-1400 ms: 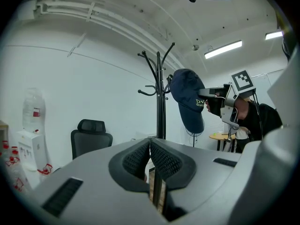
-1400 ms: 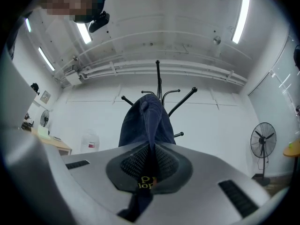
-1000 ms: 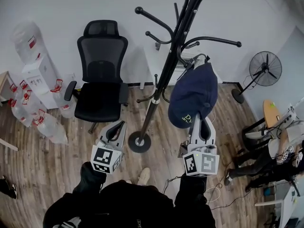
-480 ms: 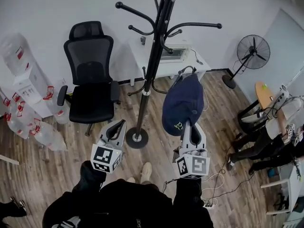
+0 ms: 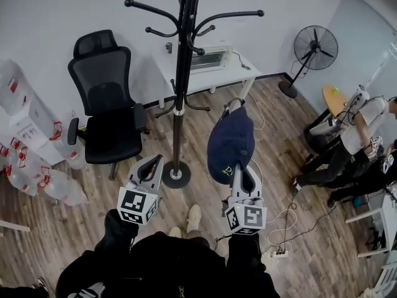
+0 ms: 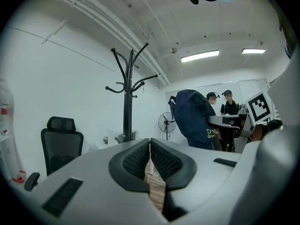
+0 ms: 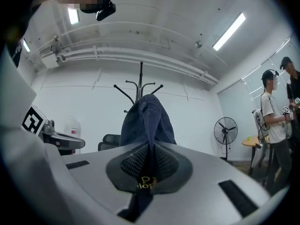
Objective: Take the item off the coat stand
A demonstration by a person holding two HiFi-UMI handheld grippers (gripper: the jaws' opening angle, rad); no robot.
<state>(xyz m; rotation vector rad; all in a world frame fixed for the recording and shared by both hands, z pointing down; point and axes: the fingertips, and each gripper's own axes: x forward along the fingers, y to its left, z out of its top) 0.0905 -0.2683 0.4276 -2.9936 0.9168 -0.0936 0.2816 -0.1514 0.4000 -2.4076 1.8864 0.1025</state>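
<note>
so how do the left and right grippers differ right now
The right gripper is clamped on the navy cap; the left gripper pinches nothing. The right gripper holds the cap clear of the coat stand, while the left gripper sits empty nearer the stand's base. Both have jaws closed.

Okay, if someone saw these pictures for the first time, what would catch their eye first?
First, the navy cap in the middle of the room, its brim pinched in the right gripper. Next, the tall black coat stand just left of the cap and apart from it. The left gripper hangs near the stand's base, shut on nothing.
</note>
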